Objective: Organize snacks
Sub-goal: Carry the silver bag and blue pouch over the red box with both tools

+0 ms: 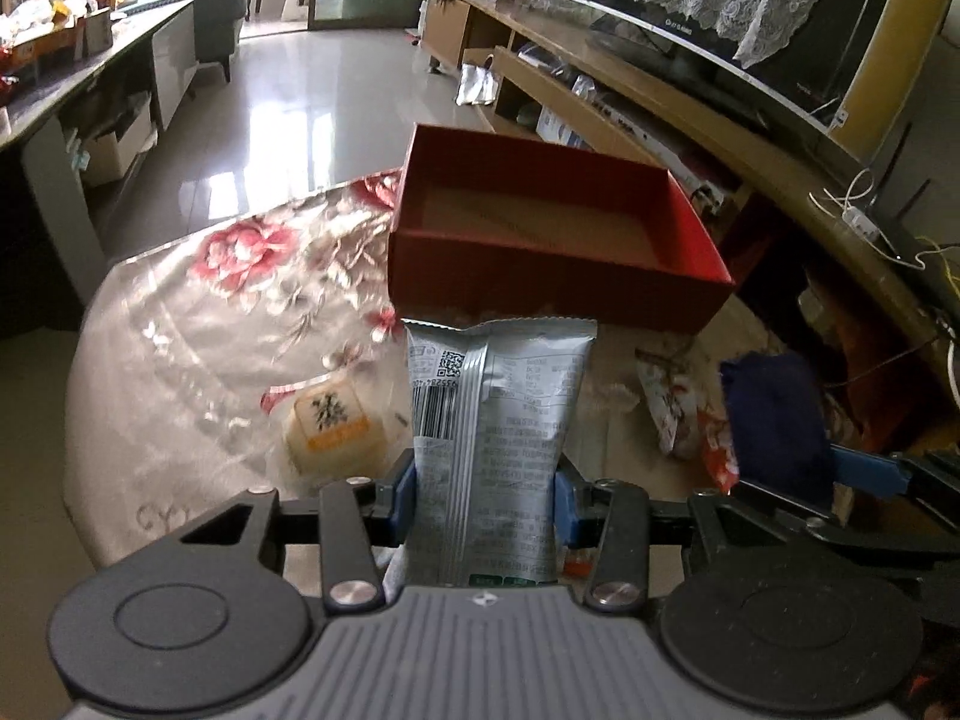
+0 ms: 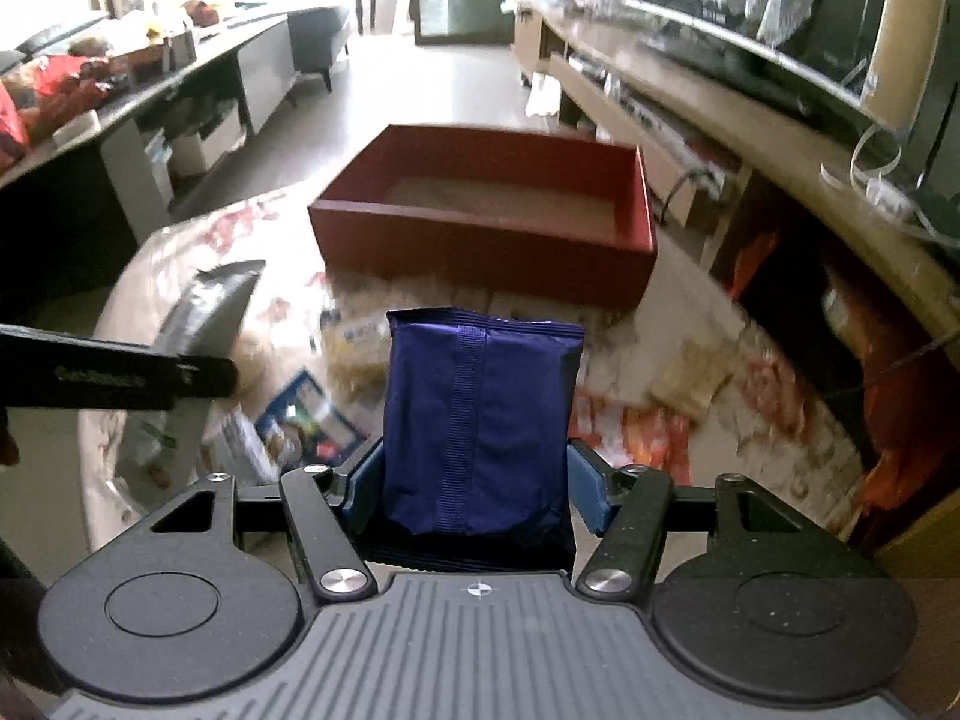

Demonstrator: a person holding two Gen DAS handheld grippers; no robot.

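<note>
My left gripper [image 1: 485, 495] is shut on a silver snack packet [image 1: 495, 420], held upright above the table with its barcode side facing the camera. The dark blue snack packet [image 2: 480, 414] stands upright between the blue pads of my right gripper [image 2: 477, 489], which is shut on it. Beyond both packets an open red box [image 1: 558, 276] [image 2: 480, 252] with a bare brown bottom sits on the floral tablecloth [image 1: 240, 312]. In the left wrist view the blue packet [image 1: 774, 420] and the right gripper show at the right edge. The right wrist view catches the silver packet [image 2: 204, 306] at the left.
A small square snack with a yellow label [image 1: 330, 426] lies left of the silver packet. Red-and-white wrappers [image 1: 678, 414] and several other loose snacks [image 2: 312, 420] lie scattered on the table. A TV stand [image 1: 660, 96] runs along the right and a dark counter [image 1: 90, 66] along the left.
</note>
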